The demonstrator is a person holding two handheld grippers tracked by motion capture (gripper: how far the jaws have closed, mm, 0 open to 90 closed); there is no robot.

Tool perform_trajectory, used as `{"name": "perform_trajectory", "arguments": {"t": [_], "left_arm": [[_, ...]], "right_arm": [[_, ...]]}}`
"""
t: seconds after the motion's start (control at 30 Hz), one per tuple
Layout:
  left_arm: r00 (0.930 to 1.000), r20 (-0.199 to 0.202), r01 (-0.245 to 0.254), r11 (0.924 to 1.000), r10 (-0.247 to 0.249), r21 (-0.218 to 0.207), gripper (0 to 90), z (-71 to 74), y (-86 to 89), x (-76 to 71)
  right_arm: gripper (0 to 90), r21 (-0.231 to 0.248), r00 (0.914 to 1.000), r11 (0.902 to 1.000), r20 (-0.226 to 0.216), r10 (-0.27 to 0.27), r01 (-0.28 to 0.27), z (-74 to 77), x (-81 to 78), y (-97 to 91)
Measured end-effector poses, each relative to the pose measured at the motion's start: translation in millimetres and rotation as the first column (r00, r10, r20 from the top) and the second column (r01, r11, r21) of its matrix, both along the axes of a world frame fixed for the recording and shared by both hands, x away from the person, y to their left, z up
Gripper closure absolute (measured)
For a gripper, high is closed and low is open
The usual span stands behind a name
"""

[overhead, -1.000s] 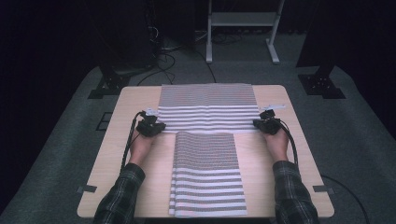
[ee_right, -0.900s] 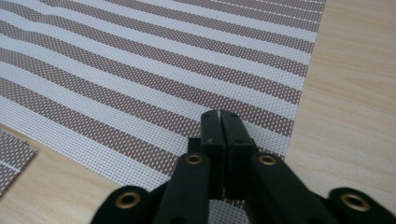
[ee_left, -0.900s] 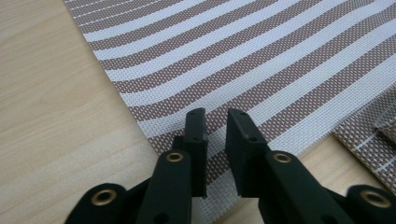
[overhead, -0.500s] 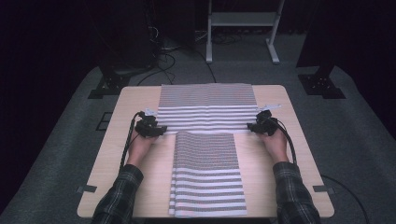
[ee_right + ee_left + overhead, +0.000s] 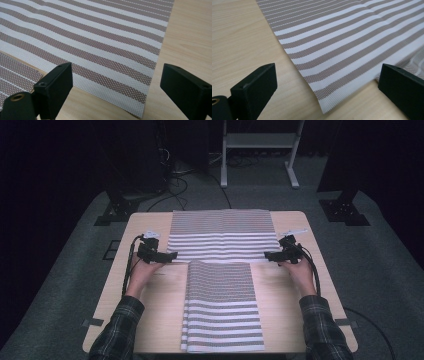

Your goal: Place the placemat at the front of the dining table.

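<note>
Both sets of jaws have just been opening and now stand wide, nothing pinched between them. My left gripper sits left of centre in the high view, my right gripper right of centre, each at a near corner of the wide striped cloth, which lies flat across the upper middle of the table. A second, narrower striped cloth runs from the frame's middle down to the bottom edge (its top edge meets or slightly overlaps the wide one; I cannot tell which).

Risks, as I judge them: the left corner curls up a little, so a jaw passing close could snag it and drag the cloth askew. On the right, the corner lies between my open jaws; lifting carelessly could flip it.

Surface: pale wood-grain, smooth, so the cloths may slide easily. Room: dark, grey carpet, cables and a white stand at top.
</note>
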State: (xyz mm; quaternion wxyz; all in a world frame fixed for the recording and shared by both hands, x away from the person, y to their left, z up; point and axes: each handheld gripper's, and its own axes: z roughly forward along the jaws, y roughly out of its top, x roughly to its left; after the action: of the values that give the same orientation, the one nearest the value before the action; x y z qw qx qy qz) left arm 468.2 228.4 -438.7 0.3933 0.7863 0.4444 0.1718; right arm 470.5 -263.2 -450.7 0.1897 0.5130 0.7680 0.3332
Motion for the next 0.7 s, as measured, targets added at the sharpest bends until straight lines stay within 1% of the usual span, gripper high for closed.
{"name": "perform_trajectory", "arguments": {"t": [0.03, 0.07, 0.13, 0.2, 0.3, 0.37, 0.4, 0.43, 0.53, 0.6, 0.63, 0.67, 0.7], "left_arm": [[0.9999, -0.005, 0.01, 0.9999, -0.01, 0.003, 0.0, 2.2, 0.3, -1.8], [0.9999, -0.003, 0.016, 0.9999, -0.016, 0.001, 0.0, 4.2, -0.1, -4.3], [0.9995, 0.004, 0.032, 0.9994, -0.032, 0.009, 0.0, 8.3, -1.0, -10.2], [0.9985, 0.011, 0.053, 0.9985, -0.054, 0.013, 0.0, 11.6, -3.3, -17.1], [0.9966, 0.017, 0.081, 0.9962, -0.081, 0.033, 0.0, 16.4, -7.4, -28.1], [0.9947, 0.018, 0.101, 0.9945, -0.101, 0.028, 0.0, 17.6, -9.6, -36.0], [0.9939, 0.018, 0.108, 0.9935, -0.109, 0.034, 0.0, 18.3, -10.0, -39.9], [0.9931, 0.02, 0.115, 0.9927, -0.115, 0.037, 0.0, 18.9, -9.9, -43.7], [0.9913, 0.042, 0.124, 0.9921, -0.124, 0.022, 0.0, 19.2, -8.3, -56.4], [0.9905, 0.047, 0.128, 0.9915, -0.129, 0.022, 0.0, 20.1, -6.2, -64.7], [0.9902, 0.055, 0.128, 0.9916, -0.128, 0.019, 0.0, 21.0, -4.7, -69.2], [0.9896, 0.065, 0.127, 0.9918, -0.128, 0.014, 0.0, 22.1, -3.0, -74.0], [0.9888, 0.071, 0.131, 0.9913, -0.132, 0.007, 0.0, 23.0, -1.7, -78.5]], "right_arm": [[9.1, 0.0, 1.0, 1.0, 0.006, -0.005, 0.005, 1.6, -1.9, -1.0], [9.0, 0.014, 1.0, 0.9999, 0.007, -0.004, 0.004, 3.6, -4.1, -2.4], [9.0, 0.056, 0.9996, 0.9984, 0.028, 0.001, -0.002, 8.0, -9.8, -5.9], [9.0, 0.078, 0.9988, 0.9969, 0.049, 0.009, -0.013, 12.6, -16.9, -8.4], [9.0, 0.071, 0.9966, 0.9973, 0.08, 0.016, -0.022, 18.7, -29.2, -8.8], [9.0, 0.067, 0.9956, 0.9974, 0.092, 0.02, -0.026, 22.1, -37.2, -8.6], [9.0, 0.067, 0.9953, 0.9973, 0.093, 0.025, -0.031, 24.0, -40.7, -8.3], [9.0, 0.065, 0.994, 0.9973, 0.106, 0.026, -0.033, 25.9, -45.0, -7.9], [9.0, 0.042, 0.9901, 0.9972, 0.129, 0.056, -0.062, 31.1, -58.3, -6.7], [9.0, 0.033, 0.9904, 0.9968, 0.12, 0.069, -0.073, 34.0, -66.1, -6.1], [9.0, 0.031, 0.9881, 0.9966, 0.137, 0.071, -0.076, 34.8, -71.0, -6.1], [9.0, 0.035, 0.9871, 0.9963, 0.142, 0.073, -0.079, 35.4, -75.5, -6.5], [9.0, 0.041, 0.9873, 0.9955, 0.138, 0.079, -0.086, 35.5, -79.2, -6.8]]}}
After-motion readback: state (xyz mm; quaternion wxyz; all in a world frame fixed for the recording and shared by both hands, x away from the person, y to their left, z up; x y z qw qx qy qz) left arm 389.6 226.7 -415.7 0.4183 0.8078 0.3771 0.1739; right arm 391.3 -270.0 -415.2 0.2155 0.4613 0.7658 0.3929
